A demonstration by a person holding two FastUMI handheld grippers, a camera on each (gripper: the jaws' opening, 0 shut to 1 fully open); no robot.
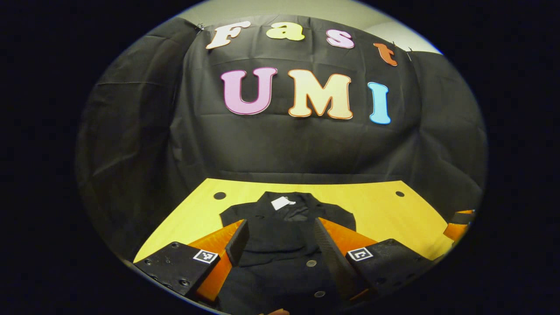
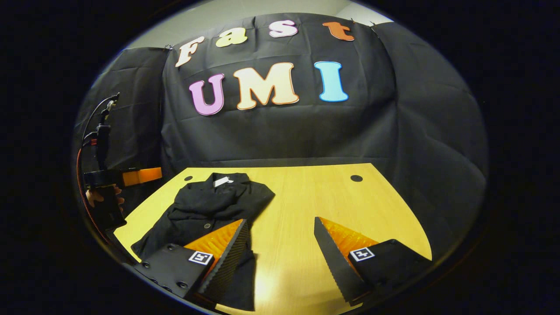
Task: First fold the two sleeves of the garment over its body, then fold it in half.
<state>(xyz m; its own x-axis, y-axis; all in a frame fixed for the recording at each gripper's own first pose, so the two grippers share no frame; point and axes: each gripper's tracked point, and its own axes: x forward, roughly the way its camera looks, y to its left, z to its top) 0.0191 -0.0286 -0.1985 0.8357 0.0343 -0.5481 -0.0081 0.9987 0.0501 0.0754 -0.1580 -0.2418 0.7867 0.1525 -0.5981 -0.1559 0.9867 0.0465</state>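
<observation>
Sleeves look folded over the garment [image 2: 205, 205] on the counter [image 2: 306, 210], so I judge the halving remains; both jaws stand wide, holding nothing.

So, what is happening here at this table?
A person is folding a black button-up garment on a yellow table with two handheld grippers. The garment lies flat, collar toward the wall, and its sleeves seem already folded over the body. The left gripper hovers above the garment's lower part, jaws open. The right gripper is open too, over the garment's edge and bare table. The fold in half is not yet done.
</observation>
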